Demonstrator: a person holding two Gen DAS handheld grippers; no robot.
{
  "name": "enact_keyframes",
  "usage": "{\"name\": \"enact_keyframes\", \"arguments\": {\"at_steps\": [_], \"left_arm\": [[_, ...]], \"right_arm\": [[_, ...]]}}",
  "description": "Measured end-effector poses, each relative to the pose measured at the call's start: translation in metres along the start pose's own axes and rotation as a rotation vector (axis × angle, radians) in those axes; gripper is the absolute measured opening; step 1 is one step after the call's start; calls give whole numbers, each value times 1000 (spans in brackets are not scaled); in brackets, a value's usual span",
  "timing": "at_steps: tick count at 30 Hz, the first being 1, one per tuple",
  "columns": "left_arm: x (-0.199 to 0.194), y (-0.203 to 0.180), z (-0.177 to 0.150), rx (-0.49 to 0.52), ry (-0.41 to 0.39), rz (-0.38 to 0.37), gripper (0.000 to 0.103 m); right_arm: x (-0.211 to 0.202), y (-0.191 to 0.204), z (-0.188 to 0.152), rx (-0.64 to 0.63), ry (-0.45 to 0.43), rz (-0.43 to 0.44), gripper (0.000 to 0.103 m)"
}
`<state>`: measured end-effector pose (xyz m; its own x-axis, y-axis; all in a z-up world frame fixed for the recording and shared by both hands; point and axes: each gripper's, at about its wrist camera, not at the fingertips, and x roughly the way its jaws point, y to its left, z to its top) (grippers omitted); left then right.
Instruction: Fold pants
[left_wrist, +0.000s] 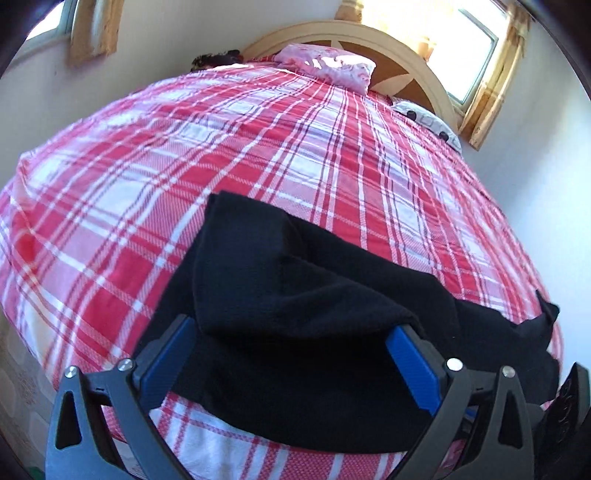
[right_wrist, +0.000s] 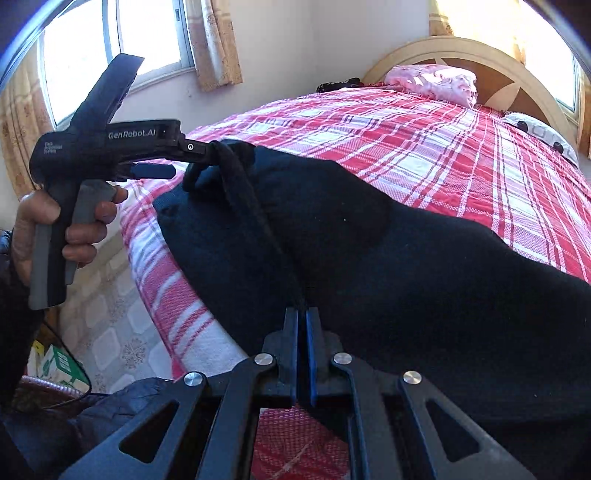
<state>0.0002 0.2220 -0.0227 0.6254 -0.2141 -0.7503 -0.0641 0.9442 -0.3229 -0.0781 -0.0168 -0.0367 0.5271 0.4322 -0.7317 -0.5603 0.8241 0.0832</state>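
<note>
Black pants (left_wrist: 295, 277) lie across the near edge of a bed with a red and white plaid cover (left_wrist: 184, 166). My left gripper (left_wrist: 293, 323) stands wide open, and the cloth drapes over its fingertips and hides them. In the right wrist view a hand holds that left gripper (right_wrist: 192, 160). A loop of the pants (right_wrist: 369, 258) hangs over its upper finger, and its lower blue pad (right_wrist: 155, 171) is bare. My right gripper (right_wrist: 301, 312) is shut on a dark band of the pants that runs taut up to the left gripper.
A pink pillow (left_wrist: 328, 66) and a patterned pillow (left_wrist: 428, 118) lie by the curved wooden headboard (right_wrist: 461, 48). Curtained windows sit behind the bed. Tiled floor (right_wrist: 110, 295) and a green and white box (right_wrist: 55, 365) are left of the bed.
</note>
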Motion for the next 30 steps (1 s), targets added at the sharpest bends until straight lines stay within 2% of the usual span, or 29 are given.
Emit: {"name": "enact_keyframes", "arguments": {"at_steps": [3, 8, 11, 13, 15, 20, 22, 24, 28, 30], "left_arm": [[-9, 8, 0, -26, -39, -16, 103], [-23, 25, 8, -95, -114, -52, 103], [-18, 33, 12, -173, -100, -109, 103], [-14, 32, 10, -192, -68, -99, 103], [-16, 26, 3, -171, -44, -61, 102], [-32, 8, -19, -90, -41, -107, 102], [-29, 1, -20, -79, -48, -136, 99], [-21, -2, -17, -98, -30, -170, 87], [-11, -3, -13, -219, 11, -309, 86], [-6, -7, -13, -232, 27, -330, 86]], "right_arm": [[2, 2, 0, -23, 0, -16, 4], [3, -7, 1, 27, -2, 9, 4], [5, -8, 1, 38, -3, 15, 4], [5, -7, 1, 37, -3, 11, 5], [5, -6, 2, 36, -1, 8, 5], [5, -8, 1, 41, -3, 8, 5], [5, -8, 2, 43, -4, 10, 5], [4, -9, 2, 47, -5, 11, 5], [-2, -7, 1, 44, -15, 3, 4], [-5, -4, 1, 37, -23, -4, 5]]}}
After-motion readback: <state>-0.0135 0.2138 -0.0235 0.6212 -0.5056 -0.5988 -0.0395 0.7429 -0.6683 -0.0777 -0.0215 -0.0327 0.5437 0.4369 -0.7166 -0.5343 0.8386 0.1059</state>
